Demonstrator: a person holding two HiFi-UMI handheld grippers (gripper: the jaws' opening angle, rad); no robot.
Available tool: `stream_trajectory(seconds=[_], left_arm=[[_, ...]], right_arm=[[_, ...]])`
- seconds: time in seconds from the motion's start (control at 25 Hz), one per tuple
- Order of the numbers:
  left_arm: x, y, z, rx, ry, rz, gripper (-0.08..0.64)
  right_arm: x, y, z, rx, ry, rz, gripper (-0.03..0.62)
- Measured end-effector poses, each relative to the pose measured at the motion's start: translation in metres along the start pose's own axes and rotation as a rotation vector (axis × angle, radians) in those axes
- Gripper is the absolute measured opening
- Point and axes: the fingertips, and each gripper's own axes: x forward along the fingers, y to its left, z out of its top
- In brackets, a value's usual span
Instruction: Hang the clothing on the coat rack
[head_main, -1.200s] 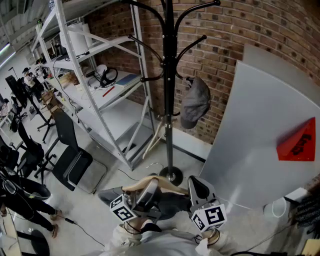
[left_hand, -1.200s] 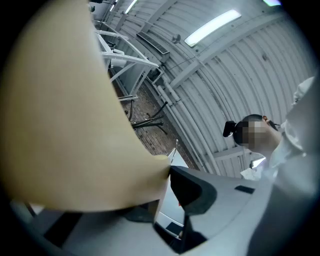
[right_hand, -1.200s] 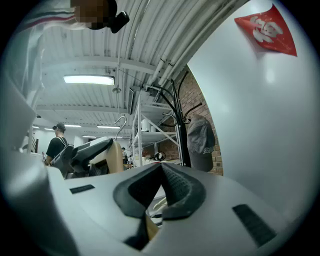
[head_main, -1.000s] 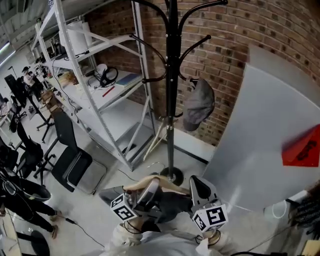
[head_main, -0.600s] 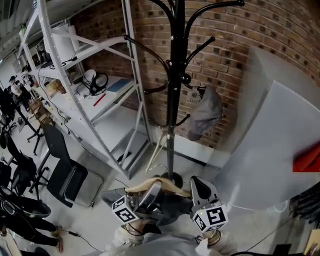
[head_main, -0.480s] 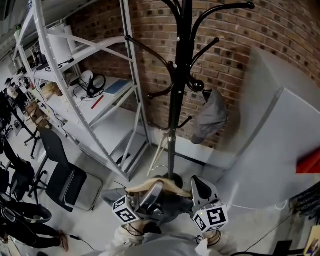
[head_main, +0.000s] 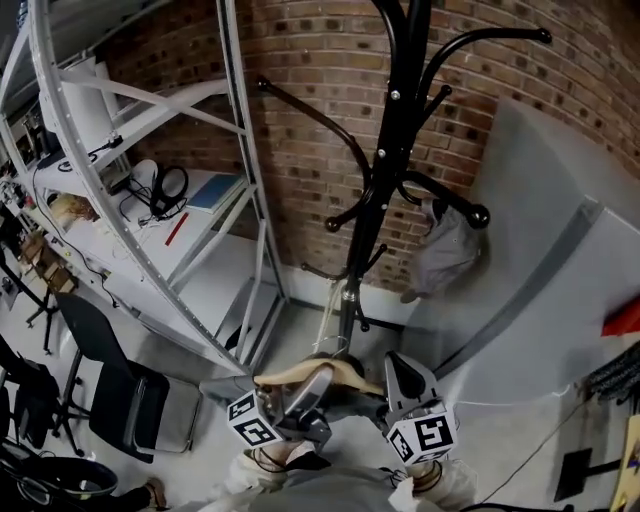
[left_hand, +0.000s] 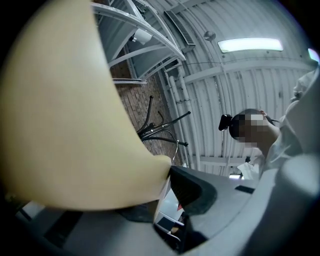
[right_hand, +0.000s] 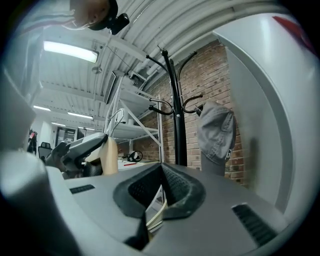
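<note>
A black coat rack (head_main: 395, 150) stands before the brick wall, with a grey cap (head_main: 447, 250) hanging on one of its lower hooks. My left gripper (head_main: 310, 385) is shut on a pale wooden hanger (head_main: 300, 373) that carries a dark garment (head_main: 345, 402), low in the head view. That hanger (left_hand: 65, 125) fills the left gripper view, with the rack (left_hand: 160, 130) beyond. My right gripper (head_main: 397, 368) sits beside the garment. In the right gripper view its tips (right_hand: 161, 172) are shut with nothing seen between them, pointing at the rack (right_hand: 177, 130) and cap (right_hand: 216, 135).
White metal shelving (head_main: 240, 180) stands left of the rack. A large grey panel (head_main: 540, 300) leans on the right. A spare wooden hanger (head_main: 328, 310) leans near the rack's base. An office chair (head_main: 120, 400) is at lower left.
The rack and cap have grown larger and shifted right as I moved closer. Both grippers keep the same pose, with the hanger still held in the left one.
</note>
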Motion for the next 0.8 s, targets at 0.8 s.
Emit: stream_trajectory(seconds=[0.8], left_arm=[[0.037, 0.029, 0.059, -0.102, 0.101, -0.156, 0.104]], right_arm=[[0.013, -0.018, 0.016, -0.018, -0.008, -0.273, 0.021]])
